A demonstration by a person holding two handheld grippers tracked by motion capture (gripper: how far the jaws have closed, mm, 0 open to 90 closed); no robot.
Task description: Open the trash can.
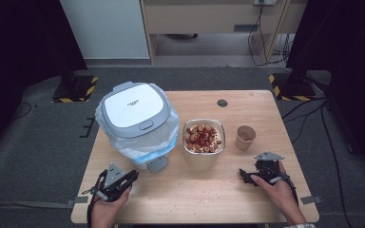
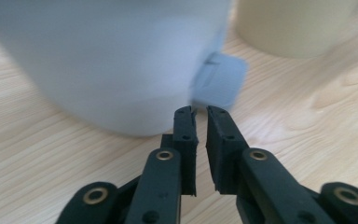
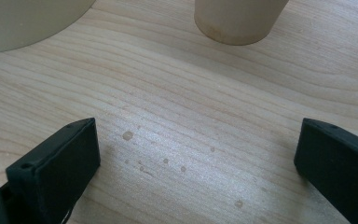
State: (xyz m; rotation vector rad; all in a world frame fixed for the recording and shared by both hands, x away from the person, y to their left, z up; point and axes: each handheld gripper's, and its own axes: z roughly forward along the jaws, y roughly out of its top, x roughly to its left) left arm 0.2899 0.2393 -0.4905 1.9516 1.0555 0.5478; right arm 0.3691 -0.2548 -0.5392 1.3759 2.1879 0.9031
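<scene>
The table is evenly lit from above, bright against dark surroundings at the left and right edges of the high view, which is soft and low in detail. Shadows are faint and short. In the left gripper view the bin is blurred and washed out. In the right gripper view a pale sheen lies on the wood, and the cup is slightly soft.

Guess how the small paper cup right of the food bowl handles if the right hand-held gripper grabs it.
The paper cup is probably light and thin-walled, so a hard squeeze may crush it. Its base looks narrower than its rim, so a high push could tip it. It stands upright, so rolling seems unlikely.
</scene>
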